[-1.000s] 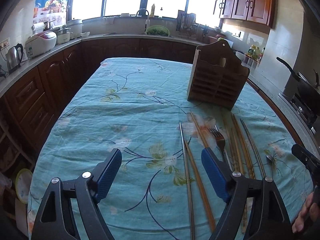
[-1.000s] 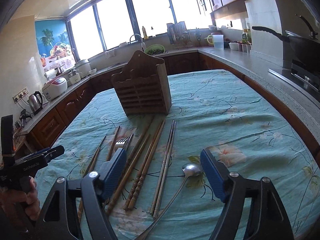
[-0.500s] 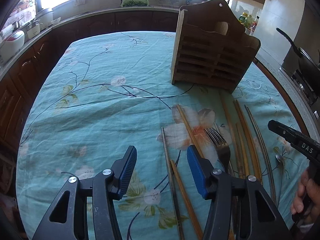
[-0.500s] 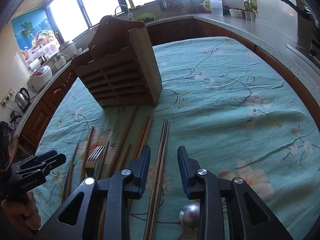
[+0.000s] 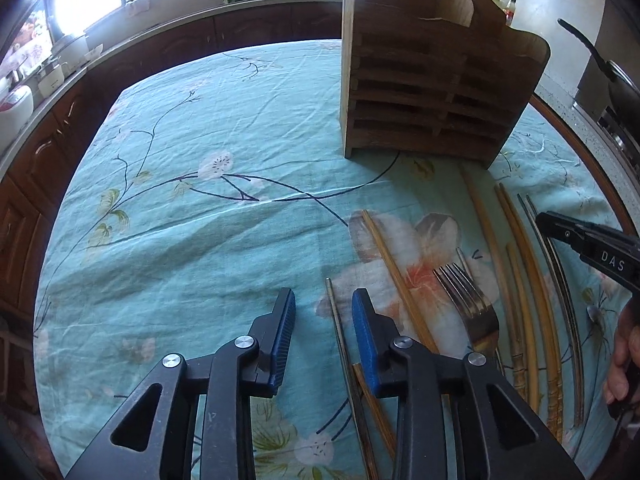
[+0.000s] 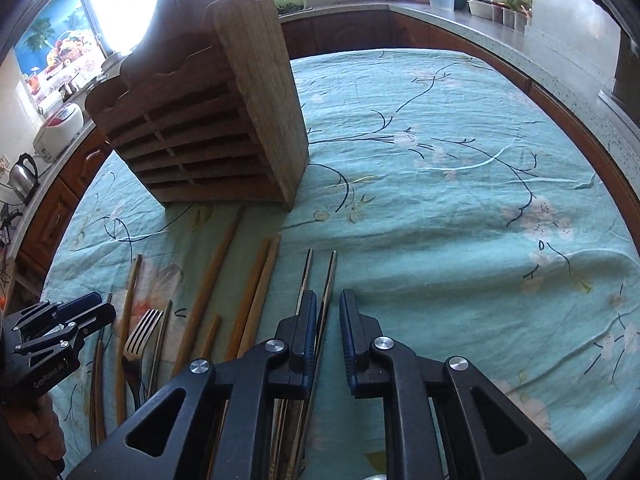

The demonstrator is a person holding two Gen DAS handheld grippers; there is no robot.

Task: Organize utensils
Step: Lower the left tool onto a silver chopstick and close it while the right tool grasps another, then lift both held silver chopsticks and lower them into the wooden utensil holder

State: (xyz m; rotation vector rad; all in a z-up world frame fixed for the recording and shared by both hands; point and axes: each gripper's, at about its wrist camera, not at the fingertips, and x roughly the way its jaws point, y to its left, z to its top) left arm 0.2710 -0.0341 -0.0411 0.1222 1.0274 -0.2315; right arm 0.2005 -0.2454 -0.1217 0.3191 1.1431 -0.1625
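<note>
A wooden slatted utensil holder (image 5: pixel 432 92) stands upright on the teal tablecloth; it also shows in the right wrist view (image 6: pixel 208 128). In front of it lie several wooden chopsticks (image 5: pixel 400 280), a metal fork (image 5: pixel 472 304), and a pair of metal chopsticks (image 6: pixel 326 280). My left gripper (image 5: pixel 324 304) is low over the cloth, partly open, its jaws either side of a thin metal chopstick (image 5: pixel 334 312). My right gripper (image 6: pixel 327 308) is narrowly open, straddling one metal chopstick of the pair. Neither grips anything.
The table (image 6: pixel 460 184) is ringed by kitchen counters. A rice cooker (image 6: pixel 60 124) and kettle (image 6: pixel 22 176) sit on the left counter, a black pan (image 5: pixel 608 76) on the stove at right. A spoon (image 5: pixel 596 314) lies at the far right.
Both grippers have moved forward and down toward the utensils, and both have narrowed their jaws from wide open to a small gap around metal chopsticks.
</note>
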